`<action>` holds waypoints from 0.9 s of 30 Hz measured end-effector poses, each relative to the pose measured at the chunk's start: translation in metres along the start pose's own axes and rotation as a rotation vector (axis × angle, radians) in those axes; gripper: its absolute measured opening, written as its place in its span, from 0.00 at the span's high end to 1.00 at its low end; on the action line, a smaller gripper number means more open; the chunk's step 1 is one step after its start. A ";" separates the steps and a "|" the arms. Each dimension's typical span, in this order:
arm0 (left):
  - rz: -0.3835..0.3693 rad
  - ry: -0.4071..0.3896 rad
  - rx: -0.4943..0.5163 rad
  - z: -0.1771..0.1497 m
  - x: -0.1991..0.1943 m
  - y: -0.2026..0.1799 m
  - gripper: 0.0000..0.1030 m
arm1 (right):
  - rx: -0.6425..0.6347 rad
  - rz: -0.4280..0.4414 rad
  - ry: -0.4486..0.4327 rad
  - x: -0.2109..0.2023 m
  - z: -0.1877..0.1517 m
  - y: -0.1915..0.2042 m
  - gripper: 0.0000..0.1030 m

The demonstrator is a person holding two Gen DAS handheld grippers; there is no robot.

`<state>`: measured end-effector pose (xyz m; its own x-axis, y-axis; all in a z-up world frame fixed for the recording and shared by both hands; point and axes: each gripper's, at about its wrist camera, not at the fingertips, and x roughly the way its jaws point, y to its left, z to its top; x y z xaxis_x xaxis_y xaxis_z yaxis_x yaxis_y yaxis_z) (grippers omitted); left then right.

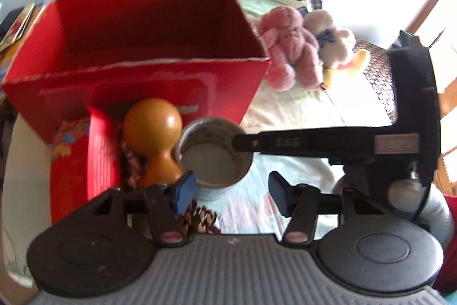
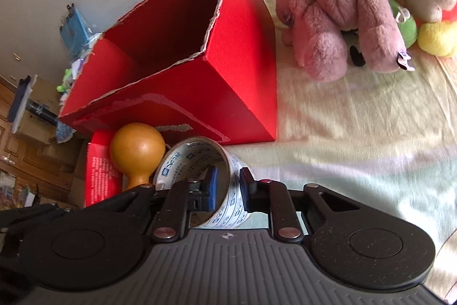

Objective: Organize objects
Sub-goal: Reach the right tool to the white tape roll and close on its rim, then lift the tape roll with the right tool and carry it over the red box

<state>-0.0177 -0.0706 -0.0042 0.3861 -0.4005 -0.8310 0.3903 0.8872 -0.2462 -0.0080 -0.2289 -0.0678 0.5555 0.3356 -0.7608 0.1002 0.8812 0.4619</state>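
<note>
The right gripper [image 2: 228, 187] pinches the wall of a roll of tape [image 2: 200, 185] — one blue-padded finger inside the ring, the other outside against its printed face. The tape sits on the pale bedsheet [image 2: 357, 147], just in front of an open red box [image 2: 222, 93] and touching an orange gourd-shaped wooden piece [image 2: 137, 150]. A smaller red packet [image 2: 100, 176] lies just left of the gourd.

From the left wrist view, the left gripper [image 1: 232, 190] hangs with its fingers spread wide, holding nothing; the left pad is near the tape's [image 1: 214, 159] rim. The right gripper's black finger [image 1: 300, 143] reaches across to that rim. Beside the box [image 1: 142, 53] lie a pink plush toy [image 1: 288, 47] and a white one [image 1: 331, 39] — well apart from the tape.
</note>
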 end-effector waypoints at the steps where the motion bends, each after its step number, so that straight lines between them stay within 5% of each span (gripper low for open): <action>1: -0.002 0.005 0.012 0.001 0.003 0.000 0.42 | -0.005 -0.011 -0.004 0.000 0.000 0.001 0.86; 13: -0.016 0.071 0.056 0.012 0.027 0.008 0.30 | 0.040 -0.070 -0.044 -0.015 -0.005 -0.018 0.89; 27: -0.153 0.171 0.033 0.017 0.079 -0.003 0.44 | 0.077 -0.168 -0.058 -0.044 -0.022 -0.043 0.90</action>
<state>0.0262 -0.1086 -0.0609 0.1743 -0.4823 -0.8585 0.4618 0.8101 -0.3613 -0.0547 -0.2747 -0.0640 0.5722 0.1640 -0.8035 0.2573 0.8945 0.3657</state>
